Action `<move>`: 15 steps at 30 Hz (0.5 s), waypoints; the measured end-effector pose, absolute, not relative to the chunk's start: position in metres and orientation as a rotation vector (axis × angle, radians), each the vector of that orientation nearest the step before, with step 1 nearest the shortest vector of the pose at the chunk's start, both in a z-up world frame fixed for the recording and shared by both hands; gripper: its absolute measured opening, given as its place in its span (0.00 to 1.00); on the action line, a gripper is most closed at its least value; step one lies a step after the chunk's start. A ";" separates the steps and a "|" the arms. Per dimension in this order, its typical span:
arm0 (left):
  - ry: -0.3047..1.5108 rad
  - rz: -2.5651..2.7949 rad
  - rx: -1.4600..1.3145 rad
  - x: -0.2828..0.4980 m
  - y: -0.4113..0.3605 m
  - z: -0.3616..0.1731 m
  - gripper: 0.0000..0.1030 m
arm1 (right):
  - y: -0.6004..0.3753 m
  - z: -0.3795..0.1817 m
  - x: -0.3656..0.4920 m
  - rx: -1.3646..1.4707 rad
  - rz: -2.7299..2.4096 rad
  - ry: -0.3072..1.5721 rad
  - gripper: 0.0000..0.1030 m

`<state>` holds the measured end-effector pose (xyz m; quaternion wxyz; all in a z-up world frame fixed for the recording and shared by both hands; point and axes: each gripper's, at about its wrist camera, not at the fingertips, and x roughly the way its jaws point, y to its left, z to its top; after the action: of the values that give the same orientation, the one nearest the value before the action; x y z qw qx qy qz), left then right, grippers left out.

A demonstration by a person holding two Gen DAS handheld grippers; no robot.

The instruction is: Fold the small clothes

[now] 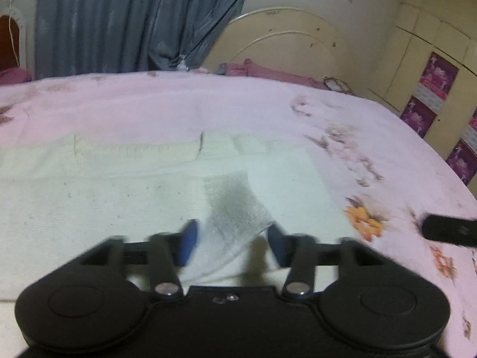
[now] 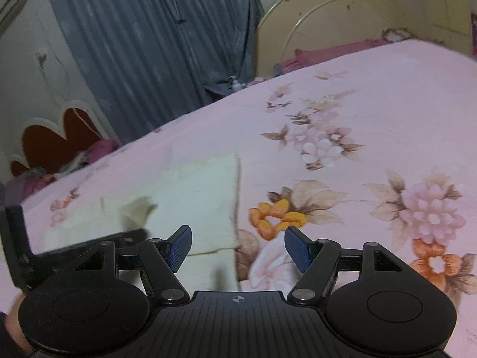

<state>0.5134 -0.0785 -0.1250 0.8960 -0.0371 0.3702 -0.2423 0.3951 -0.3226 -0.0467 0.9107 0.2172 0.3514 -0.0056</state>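
Left tool (image 1: pixel 232 243): jaws apart, blue pads either side of a raised corner of the cloth — the corner sits between the pads, but blur hides whether either pad touches it.
Right tool (image 2: pixel 238 247): jaws wide apart, nothing between them; it hovers over the cloth's right edge and the bedsheet beside it.
Cloth (image 1: pixel 119 203): white, ribbed, spread flat on the bed in the left view, with a folded band along its far side and one near corner lifted into a small peak at the left tool; in the right view it lies pale to the left of centre (image 2: pixel 202 203).
Bedsheet (image 1: pixel 342 113): pink with flower prints — an orange flower (image 2: pixel 277 217) lies just right of the cloth's edge.
Headboard (image 1: pixel 286 41): cream, arched, at the bed's far end.
Curtain (image 1: pixel 119 21): grey-blue, hanging behind the bed.
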 end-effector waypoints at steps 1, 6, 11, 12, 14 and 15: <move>0.744 -0.487 -0.070 0.505 -0.071 -0.120 0.54 | -0.320 -0.046 0.399 0.454 0.013 0.723 0.67; 0.717 -0.274 -0.130 0.463 0.012 -0.104 0.51 | -0.297 -0.053 0.429 0.510 0.118 0.743 0.67; 0.766 -0.012 -0.214 0.434 0.111 -0.115 0.51 | -0.268 -0.074 0.463 0.483 0.168 0.798 0.67; 0.777 -0.004 -0.235 0.433 0.121 -0.119 0.51 | -0.264 -0.080 0.469 0.486 0.172 0.813 0.67; 0.786 -0.019 -0.283 0.437 0.134 -0.125 0.51 | -0.255 -0.091 0.482 0.482 0.182 0.845 0.50; 0.788 -0.026 -0.295 0.440 0.136 -0.127 0.51 | -0.249 -0.096 0.489 0.482 0.187 0.866 0.43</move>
<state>0.4397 0.1365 -0.1270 0.9128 -0.1434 0.3823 -0.0124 0.4887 -0.2495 -0.0957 0.8755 0.2307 0.4150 0.0895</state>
